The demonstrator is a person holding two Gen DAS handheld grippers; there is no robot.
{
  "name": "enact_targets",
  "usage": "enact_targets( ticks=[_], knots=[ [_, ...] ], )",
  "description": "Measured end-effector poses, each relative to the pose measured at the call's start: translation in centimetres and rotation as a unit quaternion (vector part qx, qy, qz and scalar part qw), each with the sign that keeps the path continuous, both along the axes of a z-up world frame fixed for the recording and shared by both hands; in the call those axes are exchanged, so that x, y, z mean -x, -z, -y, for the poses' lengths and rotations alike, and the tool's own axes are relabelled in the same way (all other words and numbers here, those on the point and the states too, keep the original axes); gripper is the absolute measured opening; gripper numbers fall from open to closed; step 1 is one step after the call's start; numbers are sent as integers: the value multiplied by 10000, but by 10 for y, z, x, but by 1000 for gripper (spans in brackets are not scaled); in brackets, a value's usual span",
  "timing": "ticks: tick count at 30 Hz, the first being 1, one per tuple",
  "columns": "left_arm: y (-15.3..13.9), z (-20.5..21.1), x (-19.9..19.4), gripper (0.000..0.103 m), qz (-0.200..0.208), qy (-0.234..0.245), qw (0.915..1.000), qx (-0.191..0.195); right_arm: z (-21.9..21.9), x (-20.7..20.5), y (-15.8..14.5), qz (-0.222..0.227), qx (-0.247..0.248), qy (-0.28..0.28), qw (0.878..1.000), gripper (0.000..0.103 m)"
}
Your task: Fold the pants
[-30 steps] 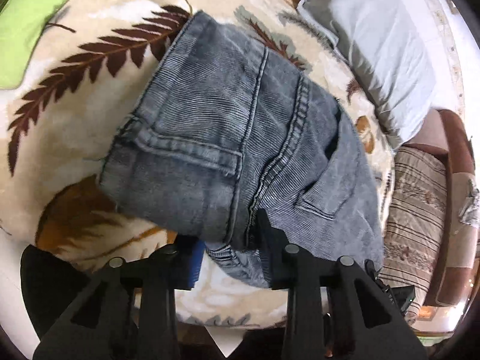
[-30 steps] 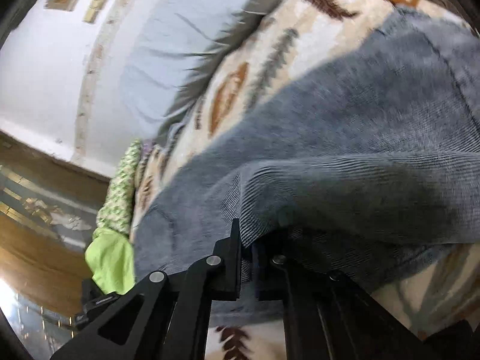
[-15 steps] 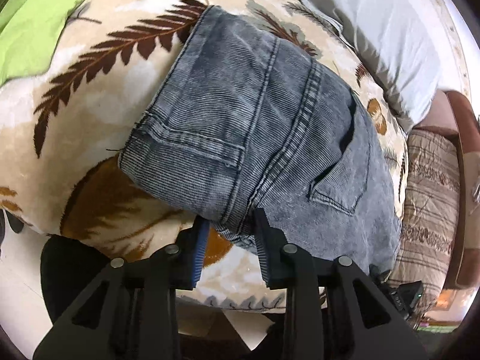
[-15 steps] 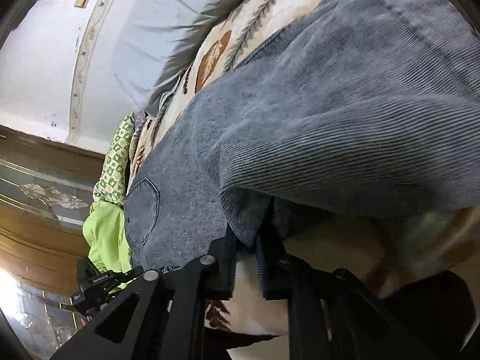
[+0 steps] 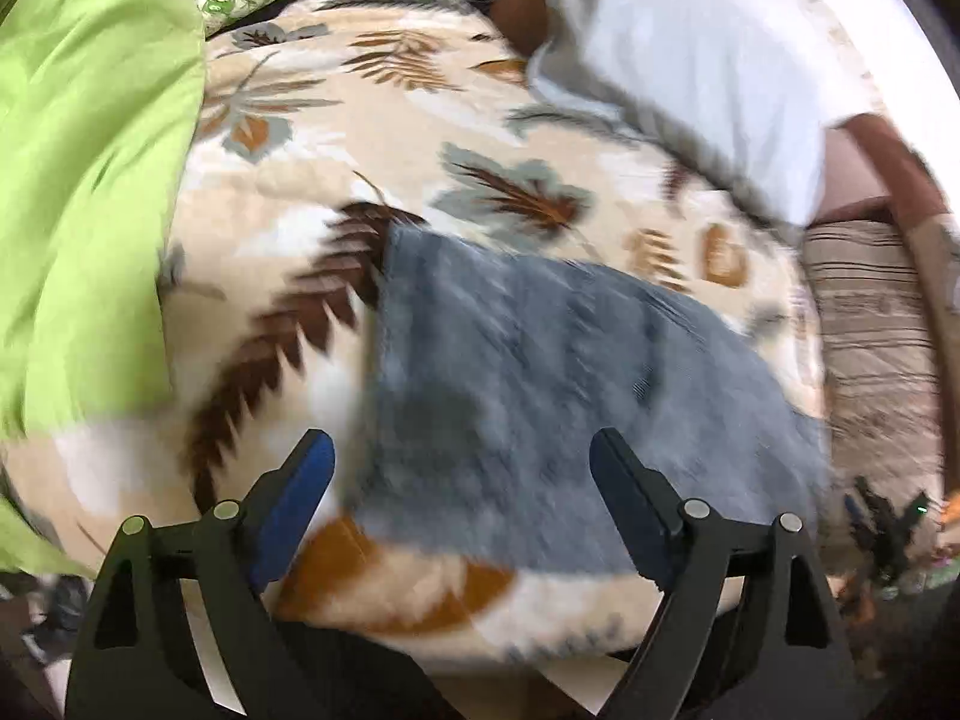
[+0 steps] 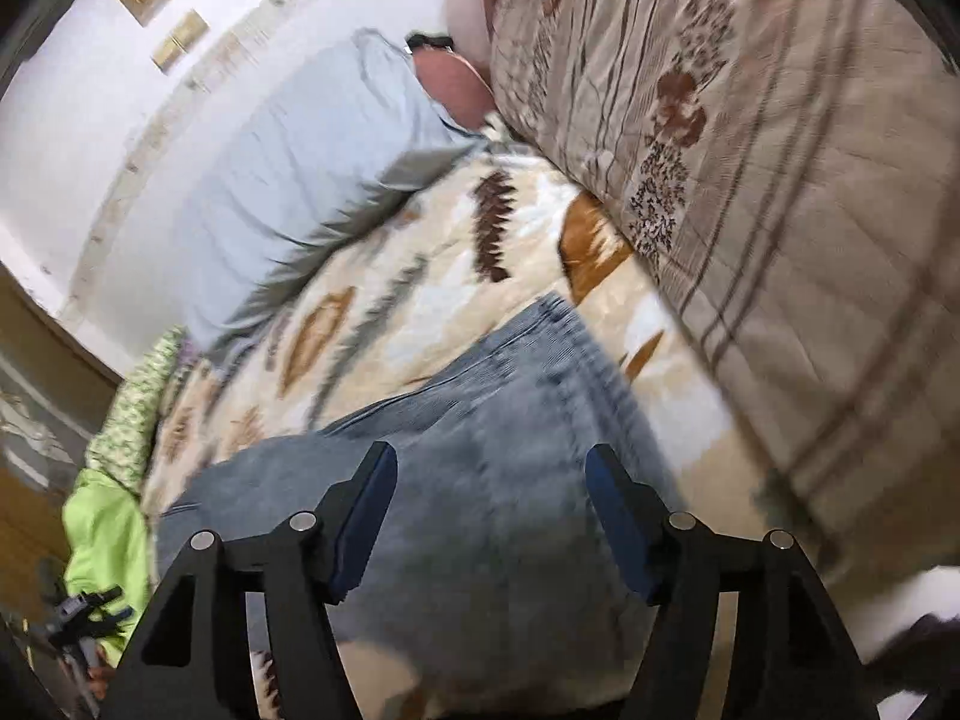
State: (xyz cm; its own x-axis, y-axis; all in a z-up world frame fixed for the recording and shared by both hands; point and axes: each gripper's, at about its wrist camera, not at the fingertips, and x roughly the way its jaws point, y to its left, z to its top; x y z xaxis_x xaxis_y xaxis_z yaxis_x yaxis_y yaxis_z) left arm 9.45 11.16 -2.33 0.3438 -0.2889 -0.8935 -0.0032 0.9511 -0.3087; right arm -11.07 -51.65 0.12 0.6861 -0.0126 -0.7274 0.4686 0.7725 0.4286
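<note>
Folded grey pants (image 5: 540, 384) lying on a leaf-patterned blanket (image 5: 372, 120) on the bed. Left claw (image 5: 462, 450) and right claw (image 6: 489, 462) above them, jaws opening, gripping nothing.

Motion blur smears the pants (image 5: 558, 372) in both views, their seams and pockets unreadable; the green cloth (image 5: 90, 192) runs off the left edge.

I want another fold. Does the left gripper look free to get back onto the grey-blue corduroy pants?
Probably yes: the left gripper, opening and empty, hangs above the grey-blue corduroy pants, nothing between.
</note>
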Motion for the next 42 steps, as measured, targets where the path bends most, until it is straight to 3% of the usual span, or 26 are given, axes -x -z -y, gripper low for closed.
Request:
enact_targets(
  ticks=[4,8,9,11,12,14,16,21,27,28,30,32,34,35,38,39,40,41,42],
  knots=[
    [19,-4,-33,88,-347,-209,9990,-177,14,-30,22,-224,35,123,9997,68],
    [38,-3,-47,88,-649,-306,9973,162,16,-46,39,-454,41,-92,9989,68],
    [45,-1,-49,88,-788,-300,9959,323,12,-51,43,-516,116,-209,9984,61],
    [52,6,-48,88,-969,-240,9933,578,2,-58,41,-626,574,-357,9957,31],
    [52,10,-46,85,-975,-213,9932,606,0,-60,40,-687,769,-416,9938,6],
    [48,19,-45,73,-858,-139,9949,516,1,-60,32,-654,973,-436,9921,5],
    [42,24,-45,53,-802,-90,9951,577,5,-63,21,-570,1101,-452,9913,4],
    [34,34,-45,50,-658,-75,9973,309,18,-82,-1,-484,1282,-545,9891,4],
    [37,33,-45,50,-577,-244,9980,79,39,-92,15,-600,1193,-198,9908,1],
    [38,32,-45,50,-598,-234,9979,101,42,-92,17,-606,1127,-166,9916,7],
    [37,33,-43,50,-565,-191,9982,89,50,-88,24,-490,684,-162,9963,7],
    [35,34,-41,51,-486,-144,9986,121,52,-84,26,-354,477,-169,9981,17],
    [36,35,-41,54,-481,-158,9987,110,49,-85,32,-387,356,-290,9982,49],
    [38,35,-41,56,-503,-179,9985,95,45,-87,37,-491,399,-341,9974,50],
    [42,31,-41,61,-601,-307,9975,208,34,-95,46,-657,540,-508,9951,50],
    [43,29,-41,62,-639,-338,9970,276,23,-100,48,-768,848,-617,9915,45],
    [43,27,-42,62,-679,-360,9965,332,15,-103,47,-886,1198,-707,9863,18],
    [42,25,-42,61,-703,-382,9961,372,10,-106,46,-977,1410,-789,9820,6],
    [39,24,-42,61,-687,-406,9960,409,7,-107,43,-1001,1530,-789,9800,6]
  ],
)
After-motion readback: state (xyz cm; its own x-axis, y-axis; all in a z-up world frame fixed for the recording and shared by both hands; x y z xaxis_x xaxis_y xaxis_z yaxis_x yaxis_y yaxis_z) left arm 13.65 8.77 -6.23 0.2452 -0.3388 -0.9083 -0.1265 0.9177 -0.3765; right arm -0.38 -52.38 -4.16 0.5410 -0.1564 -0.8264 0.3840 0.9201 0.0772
